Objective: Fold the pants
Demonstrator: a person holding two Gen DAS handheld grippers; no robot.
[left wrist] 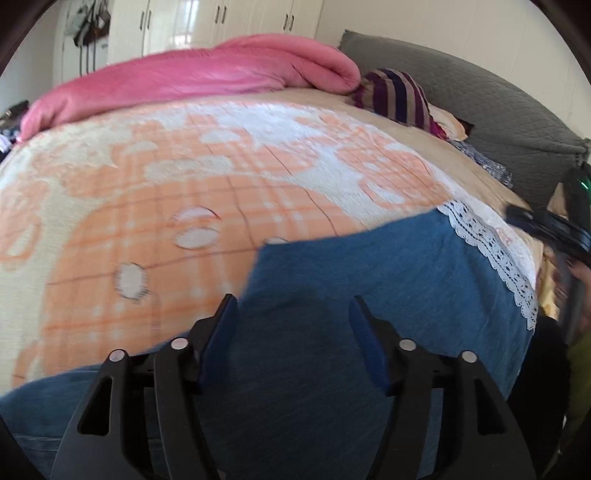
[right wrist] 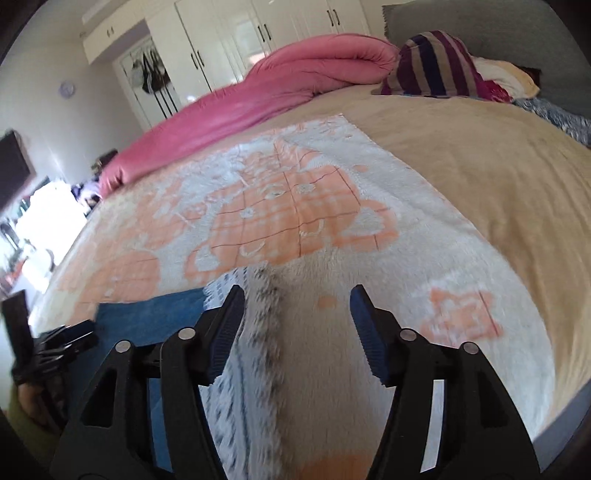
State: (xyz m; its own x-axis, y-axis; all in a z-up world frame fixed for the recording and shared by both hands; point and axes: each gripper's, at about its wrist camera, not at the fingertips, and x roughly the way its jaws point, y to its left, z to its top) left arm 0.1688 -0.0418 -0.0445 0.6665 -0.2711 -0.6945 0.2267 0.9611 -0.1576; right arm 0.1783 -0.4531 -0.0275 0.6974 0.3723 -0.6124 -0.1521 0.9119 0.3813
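Blue denim pants [left wrist: 369, 280] with a white lace hem [left wrist: 491, 251] lie flat on the orange-and-white blanket [left wrist: 184, 184] on the bed. My left gripper [left wrist: 291, 314] is open, hovering just above the denim with nothing between its fingers. In the right wrist view the pants [right wrist: 147, 310] show at lower left, with the lace hem [right wrist: 236, 369] under the left finger. My right gripper [right wrist: 297, 306] is open and empty over the lace edge and the blanket [right wrist: 295, 206]. The other gripper [right wrist: 62, 339] shows at far left.
A rolled pink quilt [left wrist: 207, 74] lies along the far side of the bed. A striped purple cloth [left wrist: 399, 92] and a grey headboard cushion [left wrist: 498, 110] sit at the back right. White wardrobes [right wrist: 258, 33] stand behind. The right gripper [left wrist: 554, 229] shows at the right edge.
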